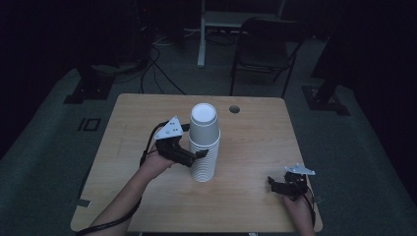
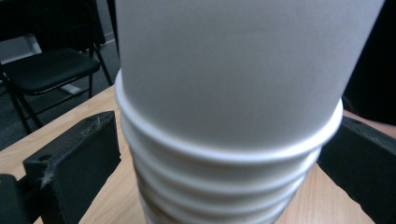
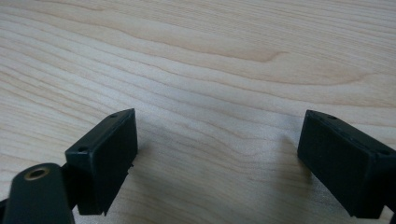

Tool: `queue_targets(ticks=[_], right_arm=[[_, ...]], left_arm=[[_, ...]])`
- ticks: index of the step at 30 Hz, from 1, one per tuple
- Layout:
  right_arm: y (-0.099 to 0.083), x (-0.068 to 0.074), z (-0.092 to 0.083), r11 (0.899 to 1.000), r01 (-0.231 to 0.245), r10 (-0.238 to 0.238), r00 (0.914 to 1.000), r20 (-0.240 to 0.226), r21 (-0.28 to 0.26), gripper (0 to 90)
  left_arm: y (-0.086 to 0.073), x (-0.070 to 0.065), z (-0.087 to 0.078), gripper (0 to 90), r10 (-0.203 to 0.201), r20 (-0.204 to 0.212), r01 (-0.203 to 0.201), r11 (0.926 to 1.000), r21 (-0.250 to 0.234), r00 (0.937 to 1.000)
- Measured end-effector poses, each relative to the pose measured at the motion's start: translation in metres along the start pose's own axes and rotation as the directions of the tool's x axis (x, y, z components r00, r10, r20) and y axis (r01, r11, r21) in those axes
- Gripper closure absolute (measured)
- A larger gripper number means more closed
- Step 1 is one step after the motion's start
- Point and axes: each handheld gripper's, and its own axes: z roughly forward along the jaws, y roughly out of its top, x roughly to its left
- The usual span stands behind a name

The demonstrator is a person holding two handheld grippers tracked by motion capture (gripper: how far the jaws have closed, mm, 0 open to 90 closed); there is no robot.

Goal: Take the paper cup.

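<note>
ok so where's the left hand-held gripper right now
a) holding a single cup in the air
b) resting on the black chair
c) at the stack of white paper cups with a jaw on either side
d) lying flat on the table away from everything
c: the left hand-held gripper is at the stack of white paper cups, and its own view shows a black jaw on each side of the stack, open around it.

We looked all over and there's no text, logo or number we can read anywhere. The cups [image 1: 204, 142] are plain white, the table [image 1: 255, 147] is bare wood grain, and the grey plates on the grippers only have tiny dots, nothing readable.
</note>
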Motion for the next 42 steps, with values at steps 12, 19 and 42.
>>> queue_targets(ticks=[12,19,42], right_arm=[[0.006,-0.001,0.000,0.998,0.031,-0.030,0.9991,-0.029,0.046,11.7],[0.017,0.009,-0.006,0.998,0.050,-0.047,0.9952,-0.085,0.029,12.0],[0.101,0.056,-0.059,0.969,0.153,-0.207,0.9322,-0.297,-0.195,13.5]], left_arm=[[0.004,0.004,0.003,4.8,-0.012,0.031,0.012,0.9999,-0.007,0.9995],[0.004,0.004,0.003,5.3,-0.011,0.032,0.012,0.9999,-0.008,0.9994],[0.005,0.004,0.002,5.6,-0.010,0.032,0.010,0.9999,0.003,0.9994]])
